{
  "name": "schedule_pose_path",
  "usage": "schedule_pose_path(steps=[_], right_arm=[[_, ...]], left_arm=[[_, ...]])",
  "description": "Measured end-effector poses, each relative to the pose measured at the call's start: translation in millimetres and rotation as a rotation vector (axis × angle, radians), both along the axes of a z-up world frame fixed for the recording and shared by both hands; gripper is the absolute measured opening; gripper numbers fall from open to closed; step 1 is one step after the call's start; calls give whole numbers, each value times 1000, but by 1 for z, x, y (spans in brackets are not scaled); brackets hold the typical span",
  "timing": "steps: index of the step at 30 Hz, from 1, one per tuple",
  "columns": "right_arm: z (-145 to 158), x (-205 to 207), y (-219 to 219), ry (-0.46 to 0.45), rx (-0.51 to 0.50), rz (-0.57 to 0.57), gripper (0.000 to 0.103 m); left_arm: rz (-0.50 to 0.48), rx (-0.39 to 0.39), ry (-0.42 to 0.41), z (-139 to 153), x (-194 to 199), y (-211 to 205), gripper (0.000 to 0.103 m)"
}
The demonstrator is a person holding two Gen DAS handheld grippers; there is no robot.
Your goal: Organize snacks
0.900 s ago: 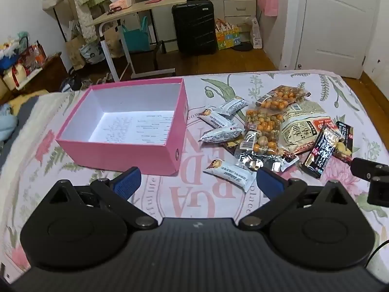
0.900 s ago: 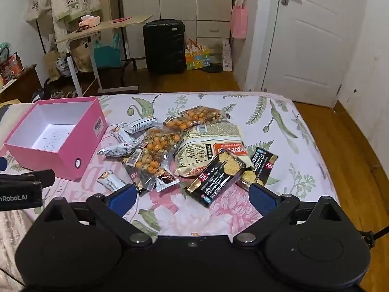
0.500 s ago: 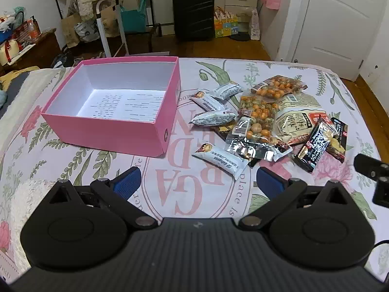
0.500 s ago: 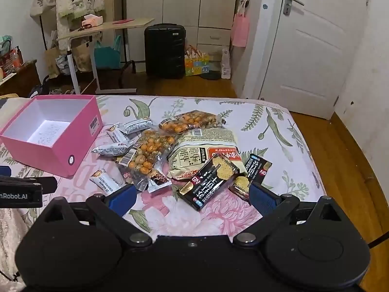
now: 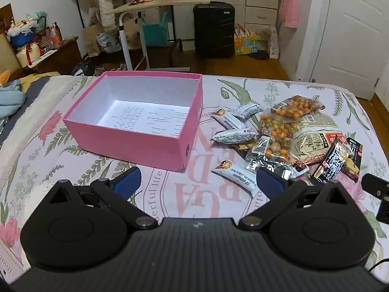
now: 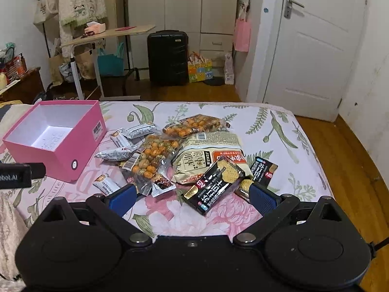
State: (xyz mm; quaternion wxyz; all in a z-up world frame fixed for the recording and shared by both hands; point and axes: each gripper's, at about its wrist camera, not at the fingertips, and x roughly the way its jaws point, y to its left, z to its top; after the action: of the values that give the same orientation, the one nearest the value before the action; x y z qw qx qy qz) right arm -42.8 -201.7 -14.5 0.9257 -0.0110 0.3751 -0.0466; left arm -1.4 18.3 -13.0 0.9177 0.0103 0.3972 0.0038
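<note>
Left gripper: we see its blue pads spread wide, gripping nothing, hovering over the floral bedsheet. Pink box sits ahead-left, open top, only a printed sheet inside. Snack pile lies right of the box on the sheet; nearest is a white bar packet, just beside the right pad.

Right gripper: we see the pads wide apart too, holding nothing. Black cracker pack lies between them, overlapping a beige bag. Orange nut bags sit left of that, with the pink box far left.
</note>
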Motion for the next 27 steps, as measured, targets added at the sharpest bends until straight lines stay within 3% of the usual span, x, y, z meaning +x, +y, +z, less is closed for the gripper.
schedule_pose_path(steps=[10, 27], right_arm=[[0, -6, -2, -72, -17, 7, 100], [-3, -10, -7, -75, -6, 18, 100]], left_arm=[[-47, 25, -2, -6, -11, -9, 103], [-70, 23, -6, -4, -16, -17, 103]])
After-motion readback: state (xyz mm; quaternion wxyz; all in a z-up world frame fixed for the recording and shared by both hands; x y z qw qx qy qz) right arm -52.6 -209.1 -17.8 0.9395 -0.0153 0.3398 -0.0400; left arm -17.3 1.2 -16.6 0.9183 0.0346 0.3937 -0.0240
